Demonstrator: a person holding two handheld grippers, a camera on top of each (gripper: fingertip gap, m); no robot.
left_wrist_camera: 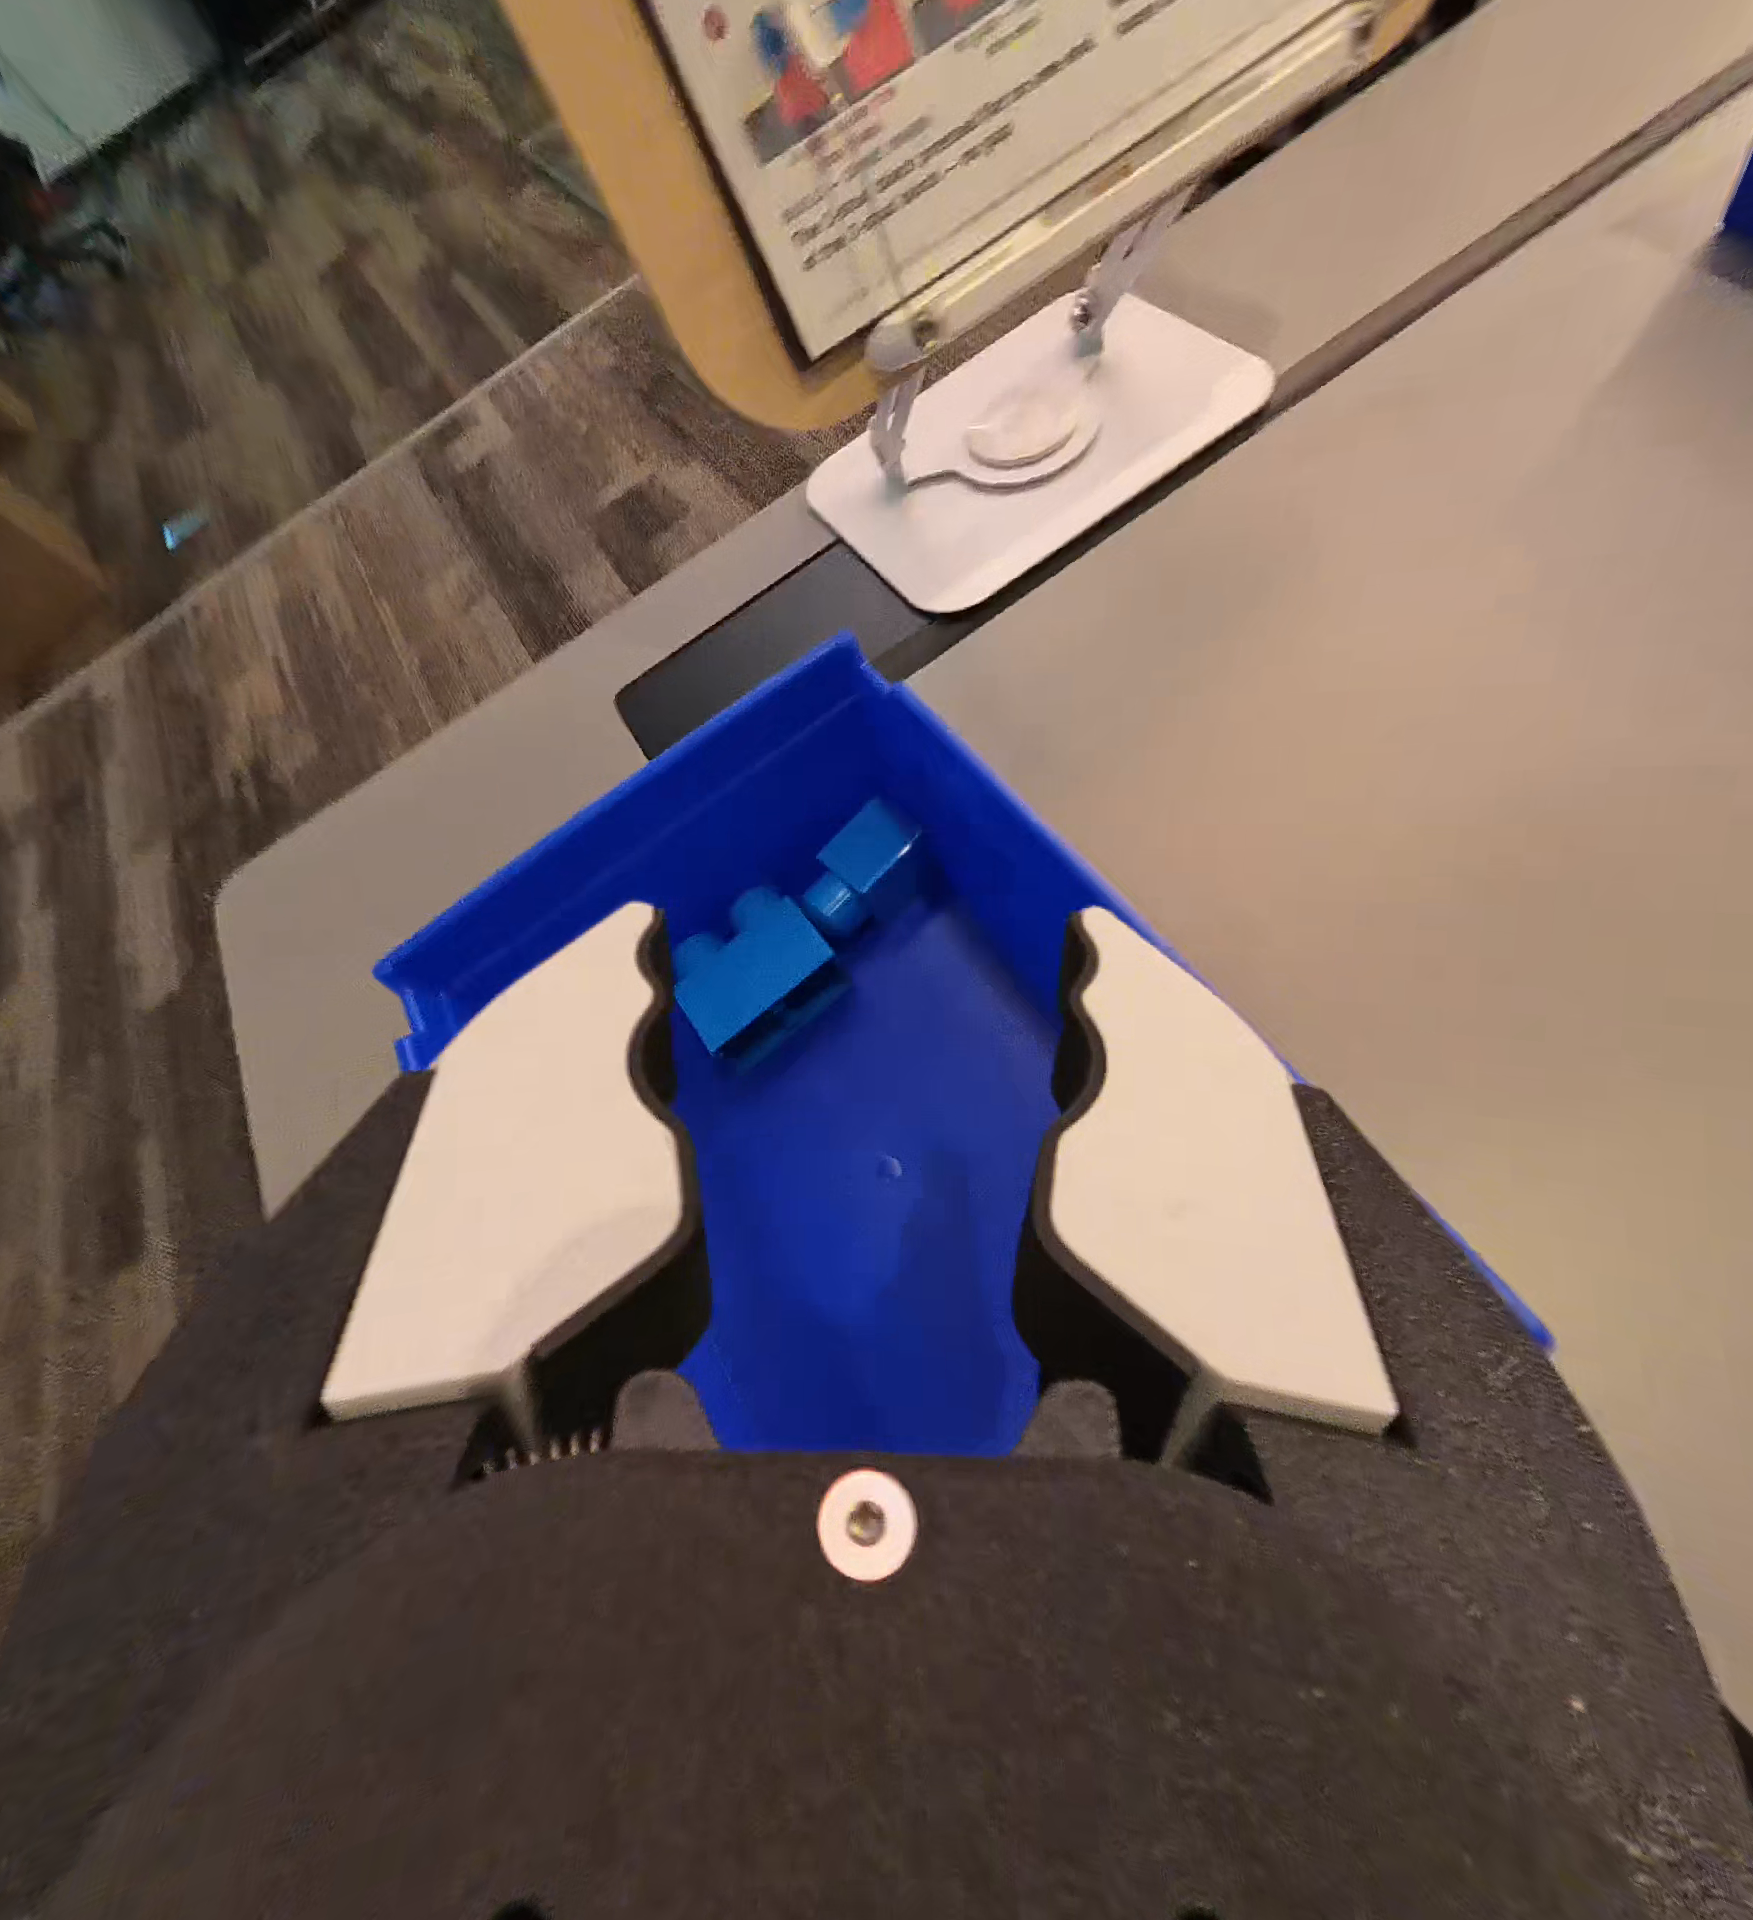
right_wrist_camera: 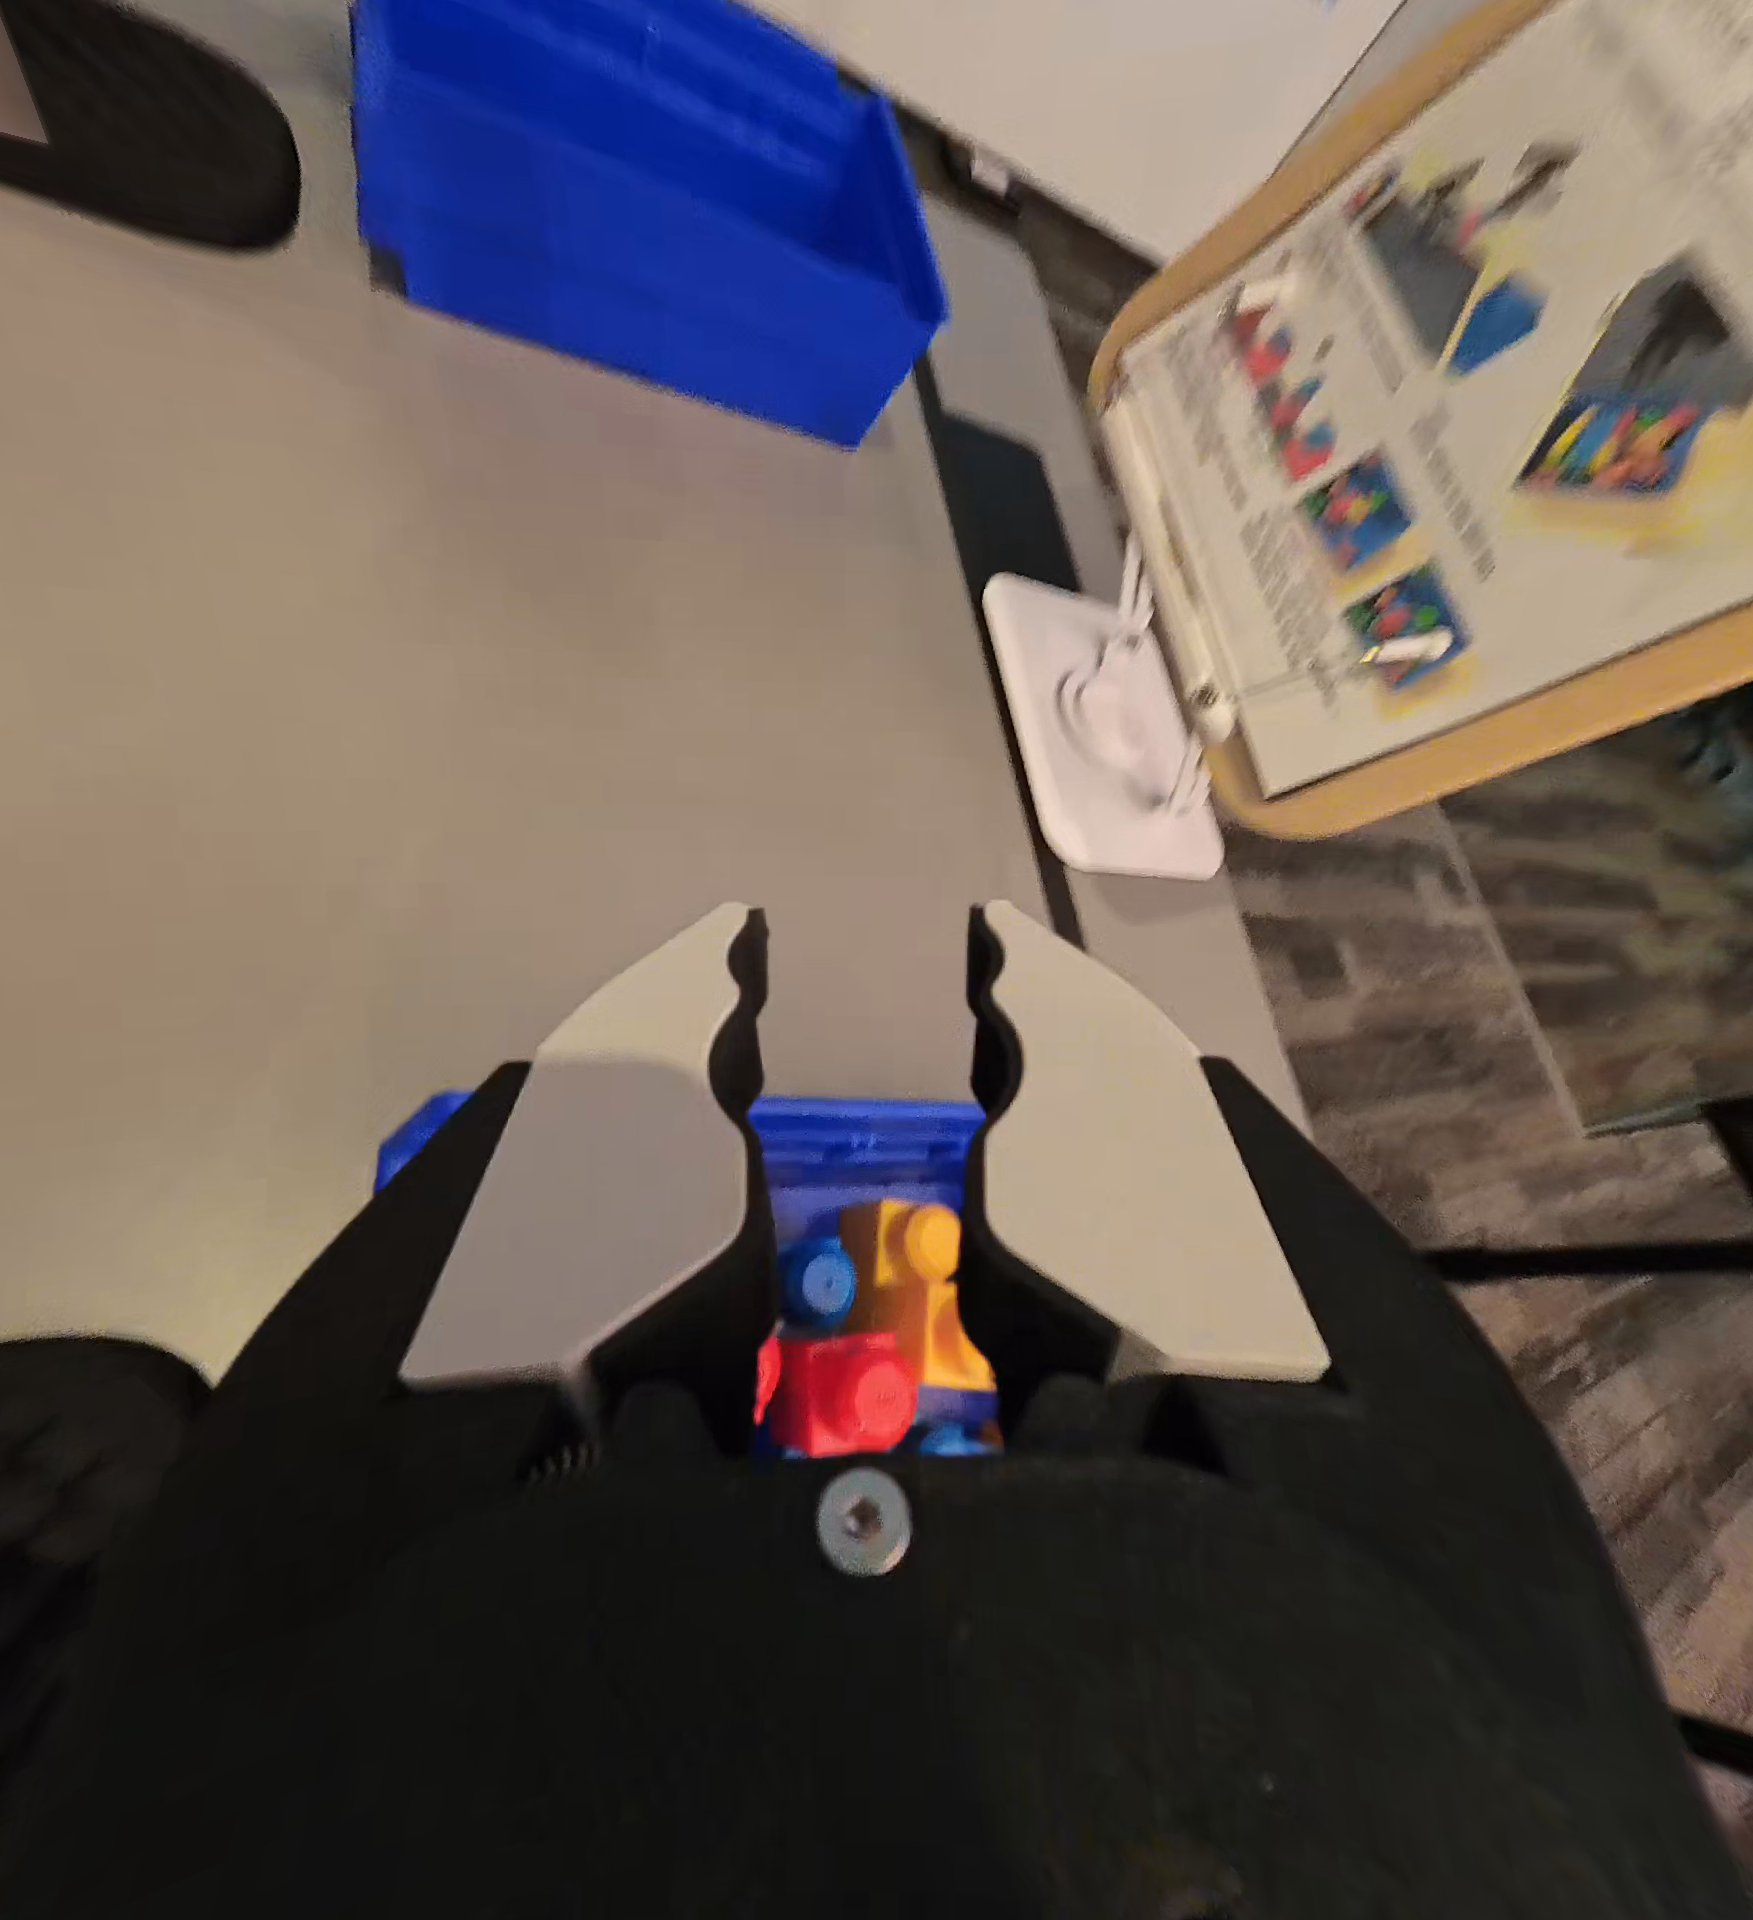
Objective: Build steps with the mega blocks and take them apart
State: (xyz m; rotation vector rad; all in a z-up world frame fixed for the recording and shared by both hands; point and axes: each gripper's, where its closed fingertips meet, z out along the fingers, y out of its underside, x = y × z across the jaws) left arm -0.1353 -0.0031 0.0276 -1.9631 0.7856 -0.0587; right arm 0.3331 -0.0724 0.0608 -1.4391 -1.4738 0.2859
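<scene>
Close in, the left claw (left_wrist_camera: 864, 997) hangs spread and empty over a blue bin (left_wrist_camera: 965, 790), where two blue blocks (left_wrist_camera: 763, 977) lie near its far corner. Likewise the right claw (right_wrist_camera: 867, 971) is spread above a second bin (right_wrist_camera: 867, 1138) holding red, blue and orange blocks (right_wrist_camera: 851, 1387). Farther along the grey counter (right_wrist_camera: 436, 675) stands a white stand (right_wrist_camera: 1111, 748) carrying an instruction sheet (right_wrist_camera: 1474, 416).

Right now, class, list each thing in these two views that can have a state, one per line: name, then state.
Left hand-held gripper: open, empty, over the left bin.
Right hand-held gripper: open, empty.
Left bin: upright, holding two blue blocks.
Right bin: holding mixed red, blue and orange blocks.
Stand board: tilted.
</scene>
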